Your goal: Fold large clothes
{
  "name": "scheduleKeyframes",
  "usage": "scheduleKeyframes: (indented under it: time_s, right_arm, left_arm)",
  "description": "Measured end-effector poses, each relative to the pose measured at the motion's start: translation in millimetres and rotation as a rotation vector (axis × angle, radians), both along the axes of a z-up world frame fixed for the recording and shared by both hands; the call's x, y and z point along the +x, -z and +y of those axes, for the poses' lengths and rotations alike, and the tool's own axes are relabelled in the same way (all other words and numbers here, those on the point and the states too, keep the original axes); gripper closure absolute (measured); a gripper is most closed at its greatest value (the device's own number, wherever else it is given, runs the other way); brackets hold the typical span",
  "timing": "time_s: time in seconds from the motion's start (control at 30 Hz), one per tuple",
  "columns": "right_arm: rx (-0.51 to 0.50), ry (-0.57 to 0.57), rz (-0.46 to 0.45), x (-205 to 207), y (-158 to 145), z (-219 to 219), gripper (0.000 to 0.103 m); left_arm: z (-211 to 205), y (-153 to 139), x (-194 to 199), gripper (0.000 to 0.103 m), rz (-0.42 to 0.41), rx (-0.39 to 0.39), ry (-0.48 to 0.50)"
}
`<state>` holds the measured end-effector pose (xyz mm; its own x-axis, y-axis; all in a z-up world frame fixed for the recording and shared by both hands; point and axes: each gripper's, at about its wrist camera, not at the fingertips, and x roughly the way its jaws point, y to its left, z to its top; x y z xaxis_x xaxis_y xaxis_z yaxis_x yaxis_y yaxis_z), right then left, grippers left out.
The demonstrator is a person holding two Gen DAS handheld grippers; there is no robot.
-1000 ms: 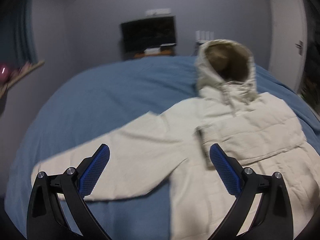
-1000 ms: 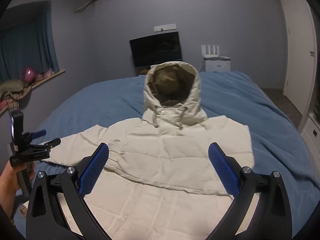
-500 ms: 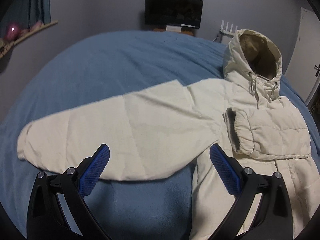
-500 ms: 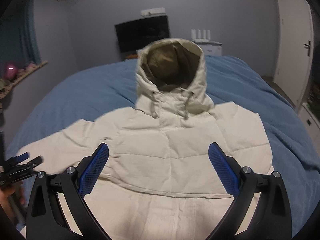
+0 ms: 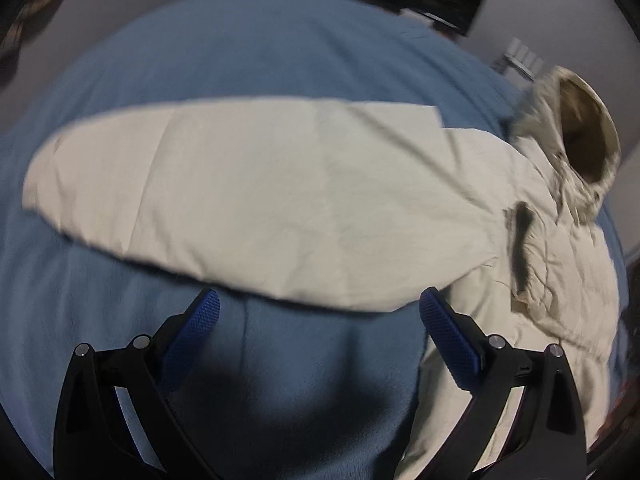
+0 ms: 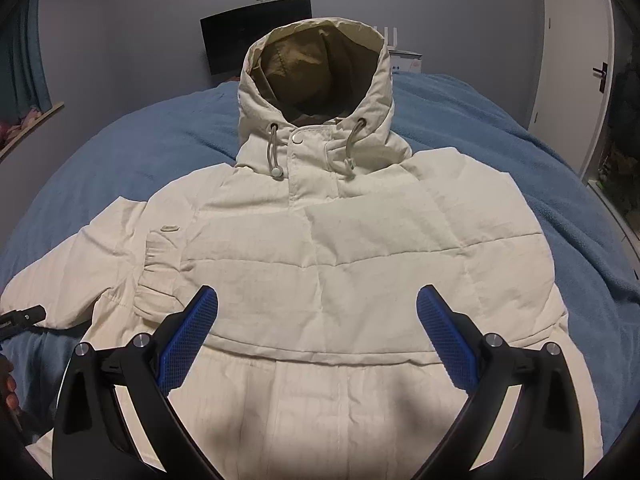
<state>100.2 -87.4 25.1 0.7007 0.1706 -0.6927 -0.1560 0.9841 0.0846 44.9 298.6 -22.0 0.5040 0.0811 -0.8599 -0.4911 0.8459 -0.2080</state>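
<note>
A cream hooded jacket (image 6: 340, 264) lies front-up on the blue bed (image 6: 560, 216), its hood (image 6: 320, 76) at the far end. One sleeve (image 6: 400, 240) is folded across the chest. The other sleeve (image 5: 256, 200) stretches out flat to the left over the blanket (image 5: 280, 380). My left gripper (image 5: 320, 324) hovers open just before that sleeve's near edge, with nothing between its blue pads. My right gripper (image 6: 316, 320) is open above the jacket's front, empty too. The left gripper's tip (image 6: 24, 316) and a hand (image 6: 8, 388) show at the right wrist view's left edge.
A dark screen (image 6: 256, 36) hangs on the grey far wall. A white door (image 6: 576, 68) stands to the right. A curtain and a window ledge (image 6: 28, 124) with small items sit at the left. Bare blue bed surface surrounds the jacket.
My left gripper has swung left and dropped closer over the outstretched sleeve. My right gripper has moved in nearer to the jacket's chest. Both stay open.
</note>
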Motion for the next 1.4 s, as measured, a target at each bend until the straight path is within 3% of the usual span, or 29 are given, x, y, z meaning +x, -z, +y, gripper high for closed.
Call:
scheduleKeyframes:
  time_s: [0.23,0.53,0.63,0.87,0.97,1.13,1.23,1.4]
  right_arm:
    - [0.024,-0.004,0.008,-3,2,-6,0.007]
    - [0.037,0.002,0.016,-8,4,-11,0.007]
    - [0.038,-0.003,0.017,-9,4,-10,0.007]
    - [0.028,-0.017,0.016,-14,7,-8,0.007]
    - [0.028,-0.016,0.018,-14,8,-8,0.007]
    - [0.032,-0.019,0.02,-15,9,-8,0.007]
    - [0.032,-0.024,0.016,-17,9,-8,0.007]
    - [0.041,-0.032,0.01,-21,7,-8,0.007]
  left_arm:
    - [24,27,-6,0.007,0.053,-0.157,-0.101]
    - [58,41,-8,0.011,-0.022,-0.266,-0.218]
    - [66,42,-7,0.02,-0.04,-0.239,-0.24]
    - [81,42,-7,0.024,-0.076,-0.182,-0.292]
    - [84,41,-7,0.034,-0.068,-0.169,-0.288]
    - [88,29,-13,0.075,-0.086,-0.123,-0.297]
    - [88,18,-19,0.086,-0.12,-0.088,-0.314]
    - [67,-25,-17,0.09,-0.205,0.101,-0.268]
